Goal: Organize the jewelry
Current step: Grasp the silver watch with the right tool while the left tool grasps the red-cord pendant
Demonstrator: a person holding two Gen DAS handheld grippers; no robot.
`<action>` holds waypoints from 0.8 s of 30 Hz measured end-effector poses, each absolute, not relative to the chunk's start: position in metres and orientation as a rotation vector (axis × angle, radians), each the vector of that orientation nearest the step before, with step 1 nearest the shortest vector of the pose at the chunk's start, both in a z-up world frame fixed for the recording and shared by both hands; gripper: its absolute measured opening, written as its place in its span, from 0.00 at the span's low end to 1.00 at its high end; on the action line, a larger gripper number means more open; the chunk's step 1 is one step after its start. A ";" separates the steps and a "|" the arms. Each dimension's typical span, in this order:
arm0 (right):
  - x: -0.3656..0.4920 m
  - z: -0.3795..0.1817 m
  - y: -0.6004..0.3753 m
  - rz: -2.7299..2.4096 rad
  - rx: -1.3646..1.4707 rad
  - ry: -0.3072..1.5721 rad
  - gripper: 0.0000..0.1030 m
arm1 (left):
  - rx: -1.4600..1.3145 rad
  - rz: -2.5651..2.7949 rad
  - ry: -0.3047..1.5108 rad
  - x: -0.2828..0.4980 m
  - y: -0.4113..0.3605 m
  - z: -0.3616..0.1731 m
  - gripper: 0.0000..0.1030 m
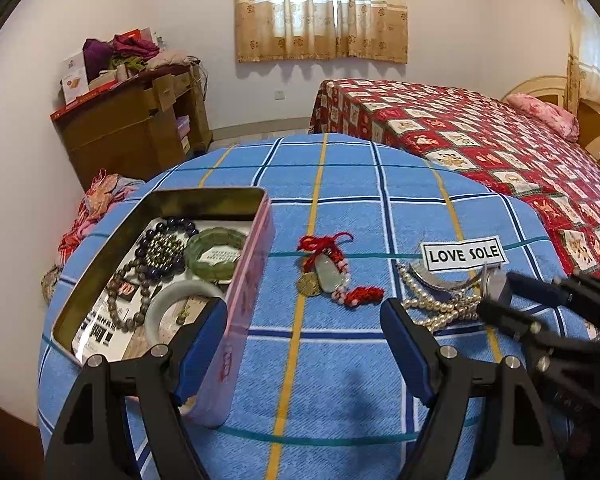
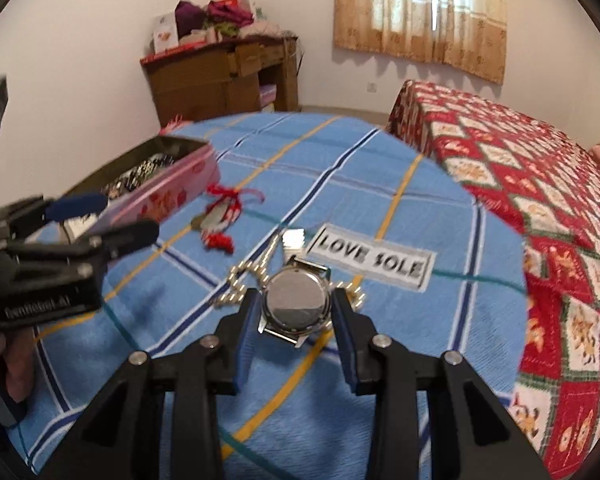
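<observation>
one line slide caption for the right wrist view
Right gripper fingers clamp a round silver metal watch above a pearl necklace on blue plaid cloth.

Left gripper (image 1: 304,332): black angular frame, blue pads lining both fingers (image 1: 204,344), silver round screws showing at the joints, white lettering showing on its side, partly legible. Right gripper (image 2: 296,312): matching black frame, blue pads, silver screws. Bare skin showing beneath the left gripper.
</observation>
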State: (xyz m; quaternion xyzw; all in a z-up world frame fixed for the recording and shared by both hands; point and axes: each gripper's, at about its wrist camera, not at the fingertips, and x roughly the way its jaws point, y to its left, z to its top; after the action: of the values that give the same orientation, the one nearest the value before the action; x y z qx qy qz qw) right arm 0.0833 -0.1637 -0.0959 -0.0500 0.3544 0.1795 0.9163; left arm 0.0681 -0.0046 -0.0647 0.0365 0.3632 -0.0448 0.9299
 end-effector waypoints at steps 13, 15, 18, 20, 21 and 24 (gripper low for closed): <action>0.125 -0.090 -0.182 0.306 -0.055 0.661 0.37 | 0.081 -0.126 0.858 0.143 -0.034 -0.088 0.55; 0.125 -0.092 -0.181 0.313 -0.057 0.660 0.37 | 0.076 -0.123 0.878 0.152 -0.035 -0.094 0.54; 0.125 -0.094 -0.183 0.319 -0.044 0.662 0.37 | 0.082 -0.115 0.892 0.159 -0.036 -0.102 0.46; 0.124 -0.095 -0.184 0.323 -0.036 0.664 0.37 | 0.069 -0.113 0.910 0.163 -0.032 -0.107 0.22; 0.124 -0.096 -0.184 0.326 -0.034 0.665 0.37 | 0.055 -0.121 0.904 0.162 -0.030 -0.107 0.14; 0.122 -0.095 -0.185 0.332 -0.030 0.658 0.37 | 0.035 -0.130 0.873 0.152 -0.024 -0.097 0.09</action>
State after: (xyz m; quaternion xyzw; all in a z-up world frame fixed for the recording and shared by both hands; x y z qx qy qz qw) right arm 0.1224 -0.1846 -0.0954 -0.0146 0.3216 0.1623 0.9327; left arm 0.1522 -0.0243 -0.0973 0.0171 0.4224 -0.0628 0.9041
